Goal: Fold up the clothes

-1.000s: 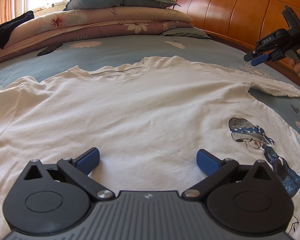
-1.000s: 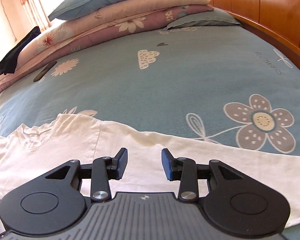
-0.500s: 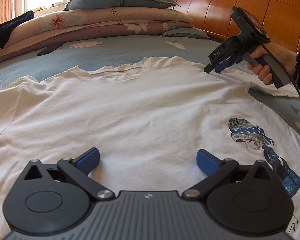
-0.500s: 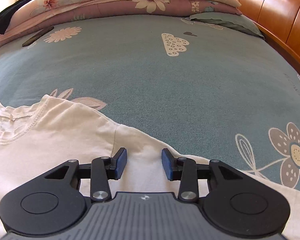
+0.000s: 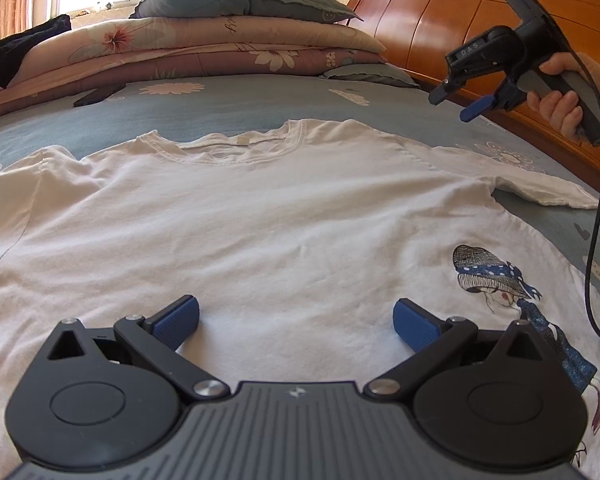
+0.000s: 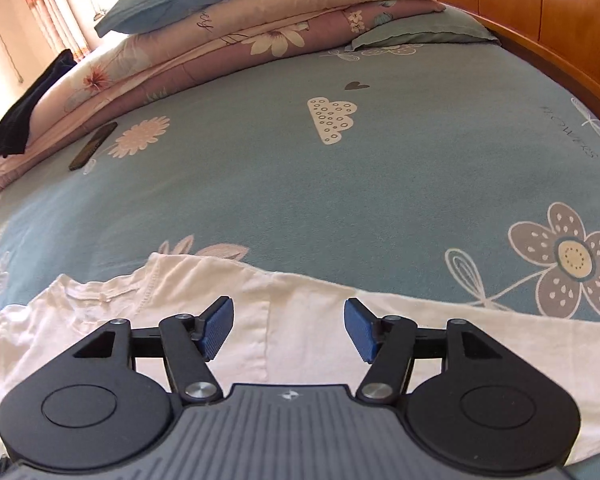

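A white T-shirt (image 5: 268, 216) lies flat on the bed, collar toward the pillows, with a printed girl figure (image 5: 512, 292) at its right side. My left gripper (image 5: 296, 322) hovers open over the shirt's lower middle, nothing between its blue pads. My right gripper (image 5: 454, 106), held by a hand, hangs in the air above the shirt's right shoulder and sleeve (image 5: 540, 188). In the right wrist view the right gripper (image 6: 288, 330) is over the shoulder seam of the T-shirt (image 6: 300, 320); its jaws are opening and nothing is between them.
Folded quilts and pillows (image 5: 220, 40) are stacked at the head of the bed, with a dark garment (image 5: 20, 52) at their left end. A dark flat object (image 6: 94, 146) lies on the blue sheet (image 6: 340, 180). The wooden headboard (image 5: 440, 8) runs along the right. A cable (image 5: 596, 220) trails from the right gripper.
The right gripper came in over the shoulder, then drew back up and to the right, and its jaws have widened. The left gripper and the shirt have kept still.
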`<state>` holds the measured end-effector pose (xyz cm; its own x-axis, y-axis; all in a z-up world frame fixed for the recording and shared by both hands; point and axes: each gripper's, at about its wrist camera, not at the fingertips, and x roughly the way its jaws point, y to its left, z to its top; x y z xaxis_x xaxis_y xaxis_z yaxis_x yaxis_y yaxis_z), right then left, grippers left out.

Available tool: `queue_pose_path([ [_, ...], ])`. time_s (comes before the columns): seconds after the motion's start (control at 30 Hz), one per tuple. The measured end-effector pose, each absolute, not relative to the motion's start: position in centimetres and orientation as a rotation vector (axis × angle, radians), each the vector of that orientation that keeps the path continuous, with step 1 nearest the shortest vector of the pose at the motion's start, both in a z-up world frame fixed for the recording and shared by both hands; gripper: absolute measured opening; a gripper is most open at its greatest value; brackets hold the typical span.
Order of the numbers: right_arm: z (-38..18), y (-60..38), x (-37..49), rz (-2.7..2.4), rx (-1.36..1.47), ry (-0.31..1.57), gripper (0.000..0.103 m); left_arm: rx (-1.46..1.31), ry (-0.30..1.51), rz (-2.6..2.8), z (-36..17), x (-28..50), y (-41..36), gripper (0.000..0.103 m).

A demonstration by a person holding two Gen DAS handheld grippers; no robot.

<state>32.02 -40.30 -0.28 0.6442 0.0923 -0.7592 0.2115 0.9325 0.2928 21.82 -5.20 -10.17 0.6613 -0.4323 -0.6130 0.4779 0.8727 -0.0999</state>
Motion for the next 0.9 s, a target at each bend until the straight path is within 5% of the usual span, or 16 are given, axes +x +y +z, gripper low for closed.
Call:
queue_pose_path([
  [0.43, -7.2, -39.1, 27.0, -0.051, 0.540, 0.918, 0.070, 0.060, 0.673, -0.519, -10.2, 21.9, -5.1, 0.102],
  [0.9, -5.7, -34.9, 26.8, 0.047, 0.493, 0.859, 0.072, 0.065, 0.673, -0.518, -10.2, 21.8, -5.0, 0.102],
])
